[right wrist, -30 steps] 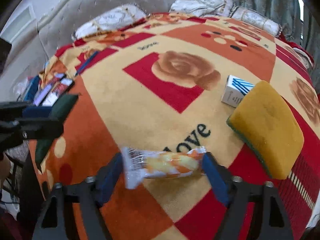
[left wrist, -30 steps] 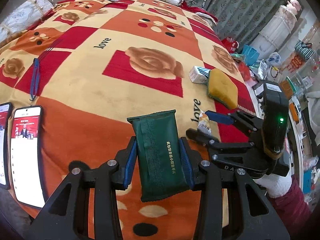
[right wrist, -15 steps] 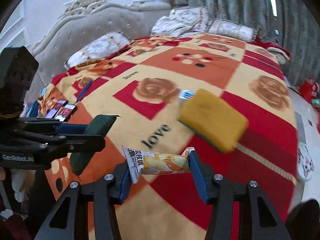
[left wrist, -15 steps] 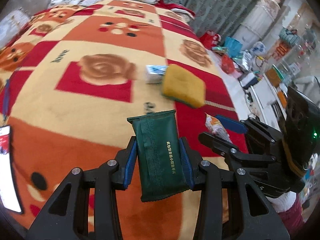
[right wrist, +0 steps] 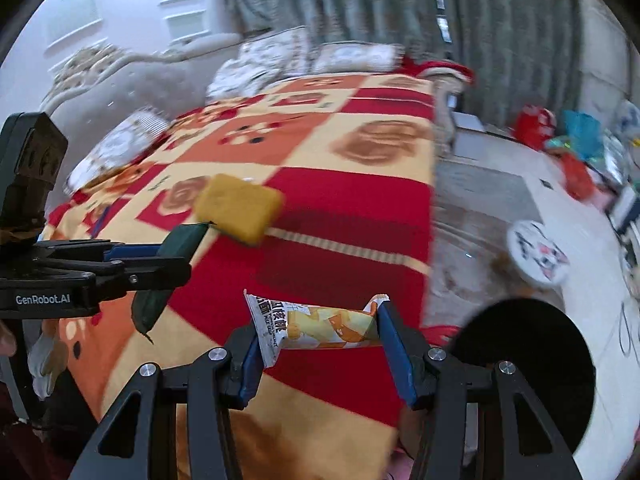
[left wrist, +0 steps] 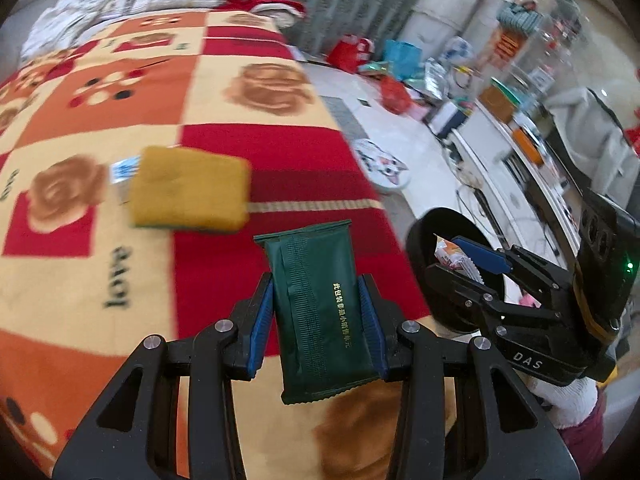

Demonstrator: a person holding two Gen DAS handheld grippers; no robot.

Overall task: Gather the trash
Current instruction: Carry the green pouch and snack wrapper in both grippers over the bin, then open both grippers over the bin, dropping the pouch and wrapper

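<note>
Left tool (left wrist: 318, 316) clamped on dark green sachet (left wrist: 320, 312): flat, oblong foil pack, crimped serrated ends, ribbed seam down the back, gold print along one side; blue ridged pads (left wrist: 262, 320) pressed to both long edges. Held upright above foot of bed (left wrist: 120, 128).

Right tool (right wrist: 320, 340) closed on snack wrapper (right wrist: 316, 326): glossy plastic, white at one end, orange and yellow over the rest, crinkled, gripped end to end and slightly bowed. Seen from left wrist view poised over mouth of black round bin (left wrist: 452, 264), smooth-walled, standing on pale floor just beside bed.

Noted on bed: fleecy blanket (right wrist: 340, 216) in red, orange and cream squares with rose motifs. Yellow sponge (left wrist: 188, 192) lying on it, thick, rounded rectangle, green underside; small white-and-blue carton (left wrist: 122, 170) touching its far edge, blurred.
</note>
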